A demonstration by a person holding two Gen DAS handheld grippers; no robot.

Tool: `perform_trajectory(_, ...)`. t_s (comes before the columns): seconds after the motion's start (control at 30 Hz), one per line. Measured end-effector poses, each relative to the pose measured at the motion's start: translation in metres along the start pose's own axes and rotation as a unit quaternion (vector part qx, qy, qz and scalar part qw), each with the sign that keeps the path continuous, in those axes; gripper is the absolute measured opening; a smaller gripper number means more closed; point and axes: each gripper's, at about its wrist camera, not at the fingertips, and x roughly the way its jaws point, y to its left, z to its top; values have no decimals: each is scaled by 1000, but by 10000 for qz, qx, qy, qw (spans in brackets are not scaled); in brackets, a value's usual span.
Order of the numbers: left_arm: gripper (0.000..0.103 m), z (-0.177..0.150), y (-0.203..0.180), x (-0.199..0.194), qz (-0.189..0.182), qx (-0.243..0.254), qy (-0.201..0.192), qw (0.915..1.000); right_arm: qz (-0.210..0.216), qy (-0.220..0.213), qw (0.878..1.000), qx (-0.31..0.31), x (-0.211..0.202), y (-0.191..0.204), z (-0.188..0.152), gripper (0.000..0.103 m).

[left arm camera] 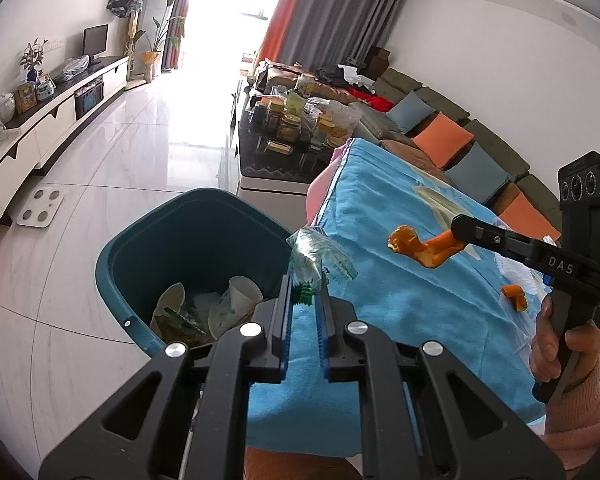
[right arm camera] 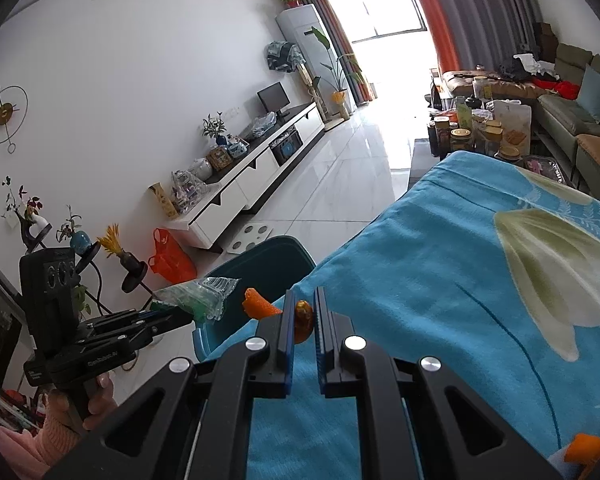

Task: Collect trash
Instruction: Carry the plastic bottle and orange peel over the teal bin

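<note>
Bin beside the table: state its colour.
Dark teal bin, inside and out; clearest in the left wrist view.

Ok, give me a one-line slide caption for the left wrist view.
Left gripper carries a plastic wrapper toward the teal bin; right gripper holds orange peel.

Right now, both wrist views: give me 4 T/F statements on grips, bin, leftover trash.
1. The left gripper is shut on a clear plastic wrapper. True.
2. The right gripper is open and holds nothing. False: it is shut on an orange peel.
3. The teal bin has nothing in it. False: white paper cups and other scraps lie inside.
4. Another peel piece lies on the blue cloth. True.
</note>
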Motion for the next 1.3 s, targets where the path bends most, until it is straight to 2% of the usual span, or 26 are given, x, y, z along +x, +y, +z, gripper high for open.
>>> perform_trajectory(0.57,11,-2,18,9,191,-188,96,9996,110,142,9998,-20,20,4,7,8)
perform_trajectory(1.3,11,0,35,15,497,-321,97,9982,262,390,9985,-284,60,28,20,8)
